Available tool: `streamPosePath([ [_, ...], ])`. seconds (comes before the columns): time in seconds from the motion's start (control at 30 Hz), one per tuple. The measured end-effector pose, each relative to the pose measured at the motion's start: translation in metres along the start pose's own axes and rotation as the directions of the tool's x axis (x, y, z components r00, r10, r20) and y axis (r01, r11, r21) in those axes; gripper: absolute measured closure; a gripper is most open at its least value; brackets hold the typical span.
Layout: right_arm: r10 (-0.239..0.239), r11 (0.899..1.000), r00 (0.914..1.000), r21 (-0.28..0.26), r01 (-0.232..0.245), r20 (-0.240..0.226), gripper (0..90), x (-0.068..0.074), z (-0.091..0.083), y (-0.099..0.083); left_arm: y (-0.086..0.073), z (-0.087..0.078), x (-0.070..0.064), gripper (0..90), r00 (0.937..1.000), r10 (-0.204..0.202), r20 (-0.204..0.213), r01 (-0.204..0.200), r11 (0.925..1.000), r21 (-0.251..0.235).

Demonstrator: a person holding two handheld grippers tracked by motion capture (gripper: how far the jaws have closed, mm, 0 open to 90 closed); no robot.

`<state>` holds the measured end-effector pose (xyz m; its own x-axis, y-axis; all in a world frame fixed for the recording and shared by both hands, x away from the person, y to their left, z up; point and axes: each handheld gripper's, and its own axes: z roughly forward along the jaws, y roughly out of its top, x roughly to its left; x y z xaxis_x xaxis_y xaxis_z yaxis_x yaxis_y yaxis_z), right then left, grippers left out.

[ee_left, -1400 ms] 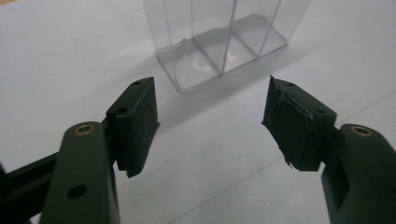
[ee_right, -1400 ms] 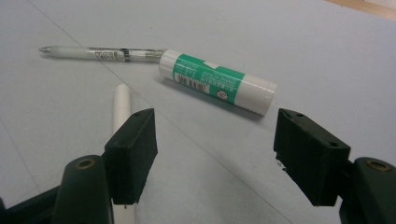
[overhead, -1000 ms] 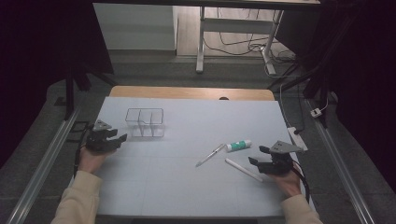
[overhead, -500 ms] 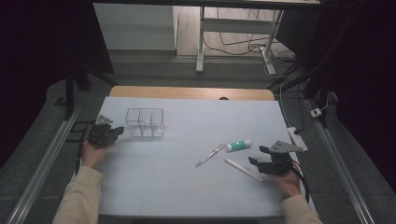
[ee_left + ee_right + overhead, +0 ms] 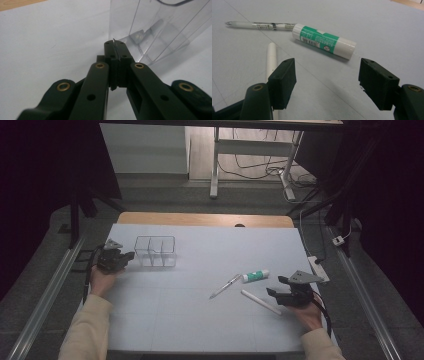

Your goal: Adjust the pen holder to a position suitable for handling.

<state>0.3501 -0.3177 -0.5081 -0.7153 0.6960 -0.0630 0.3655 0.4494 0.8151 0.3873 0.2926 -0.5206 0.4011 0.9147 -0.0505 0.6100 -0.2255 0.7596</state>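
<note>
A clear plastic divided container (image 5: 155,251) stands at the table's back left. My left gripper (image 5: 129,255) is just left of it, shut, and its tips (image 5: 115,46) meet the container's (image 5: 155,27) near corner with nothing visibly held. At the front right my right gripper (image 5: 271,293) is open. Its two pads (image 5: 283,78) stand wide apart over bare table, short of a green-and-white glue stick (image 5: 324,41). A clear pen (image 5: 259,25) lies beyond, and a white stick (image 5: 271,56) runs past the left pad. From above, the glue stick (image 5: 256,276), pen (image 5: 226,286) and white stick (image 5: 260,301) lie close together.
The light grey mat (image 5: 190,320) covers the table, with a wooden strip (image 5: 200,219) along the far edge. A white power strip (image 5: 318,267) lies at the right edge. Metal rails (image 5: 45,300) run along both sides.
My left gripper has moved a little forward and right, up to the clear container. My right gripper has stayed in place, still open.
</note>
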Motion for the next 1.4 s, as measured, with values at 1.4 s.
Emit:
streamPosePath([
  [1.4,-0.012,1.0,0.9999,0.0,0.012,-0.003,30.3,0.001,0.0,0.001,0.012,0.017,-0.013,89.3,0.9987,0.026,0.044,-0.027,0.9996,0.006],
])
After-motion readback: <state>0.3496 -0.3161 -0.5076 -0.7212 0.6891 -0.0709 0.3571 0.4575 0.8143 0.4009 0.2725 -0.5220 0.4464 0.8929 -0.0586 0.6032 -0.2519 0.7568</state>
